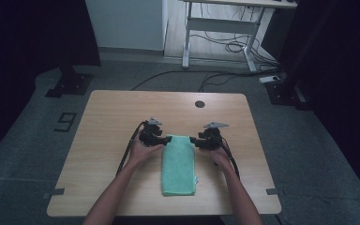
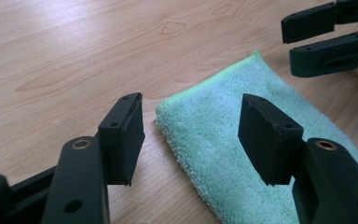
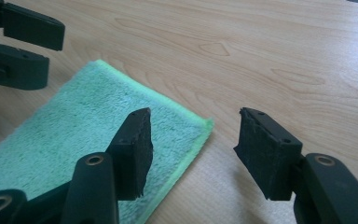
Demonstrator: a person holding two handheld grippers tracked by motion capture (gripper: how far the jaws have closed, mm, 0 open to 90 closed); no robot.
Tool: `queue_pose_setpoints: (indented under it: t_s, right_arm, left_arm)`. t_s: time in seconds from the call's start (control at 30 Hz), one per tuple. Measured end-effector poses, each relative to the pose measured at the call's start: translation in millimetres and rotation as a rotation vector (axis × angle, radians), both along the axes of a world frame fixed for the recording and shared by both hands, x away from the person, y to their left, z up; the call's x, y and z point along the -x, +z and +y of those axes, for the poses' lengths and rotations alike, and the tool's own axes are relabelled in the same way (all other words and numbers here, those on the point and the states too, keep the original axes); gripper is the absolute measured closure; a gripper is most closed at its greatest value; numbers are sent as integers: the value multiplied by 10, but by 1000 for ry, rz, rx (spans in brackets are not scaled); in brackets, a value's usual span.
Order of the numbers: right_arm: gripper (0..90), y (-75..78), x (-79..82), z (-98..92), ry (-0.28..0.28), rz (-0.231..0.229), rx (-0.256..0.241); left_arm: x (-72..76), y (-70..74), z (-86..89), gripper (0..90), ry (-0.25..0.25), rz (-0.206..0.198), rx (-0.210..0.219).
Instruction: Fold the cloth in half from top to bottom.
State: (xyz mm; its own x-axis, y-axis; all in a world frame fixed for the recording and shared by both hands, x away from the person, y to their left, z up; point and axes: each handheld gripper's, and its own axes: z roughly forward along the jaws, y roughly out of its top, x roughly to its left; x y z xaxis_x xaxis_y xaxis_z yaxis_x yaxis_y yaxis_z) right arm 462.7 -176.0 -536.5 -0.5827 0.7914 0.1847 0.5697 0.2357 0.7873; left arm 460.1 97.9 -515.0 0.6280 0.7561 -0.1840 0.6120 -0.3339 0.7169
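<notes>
Fluffy green rectangular towel (image 1: 179, 165)

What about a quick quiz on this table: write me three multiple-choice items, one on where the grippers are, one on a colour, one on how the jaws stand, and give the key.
1. Where do the two grippers sit relative to the towel?
A. Both at its far end, one at each corner
B. Both at its near end
C. One at each end

2. What colour is the towel?
A. White
B. Green
C. Red

3. How do the jaws of the two grippers stand?
A. Both open
B. Both shut on the towel
C. Left shut, right open

Key:
1 A: in the high view the left gripper and right gripper flank the far end of the towel on the table.
2 B: the cloth is mint green in all three views.
3 A: each gripper view shows a wide gap between its own black jaws, with nothing pinched.
</notes>
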Motion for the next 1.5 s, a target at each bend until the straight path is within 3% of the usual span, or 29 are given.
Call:
queue_pose_setpoints:
  t_s: [0.47, 0.67, 0.83, 0.97, 1.07, 1.27, 1.4, 1.5]
  right_arm:
    - [453, -149, -158, 124, -4, 32, 17]
    - [460, -147, -140, 190, 18, 1, 70]
    - [476, -146, -150, 211, 14, 2, 72]
    - [496, -153, -166, 199, 9, -5, 67]
    - [508, -157, -156, 216, 8, -18, 82]
    - [598, -156, -140, 216, 22, -18, 77]
    - [684, -152, -136, 225, 26, -15, 80]
    - [743, -161, -151, 195, 13, -3, 56]
  left_arm:
    - [-154, -182, -51, 434, 21, 29, -50]
    - [-177, -220, -40, 447, 32, 42, -48]
    - [-190, -234, -48, 470, 29, 41, -64]
    - [-197, -237, -60, 530, 24, 31, -74]
    - [-180, -239, -91, 625, -11, 17, -92]
    - [-184, -248, -96, 758, -29, 37, -61]
    - [-185, -251, -95, 799, -27, 49, -49]
    - [-178, -255, -97, 822, -28, 48, -44]
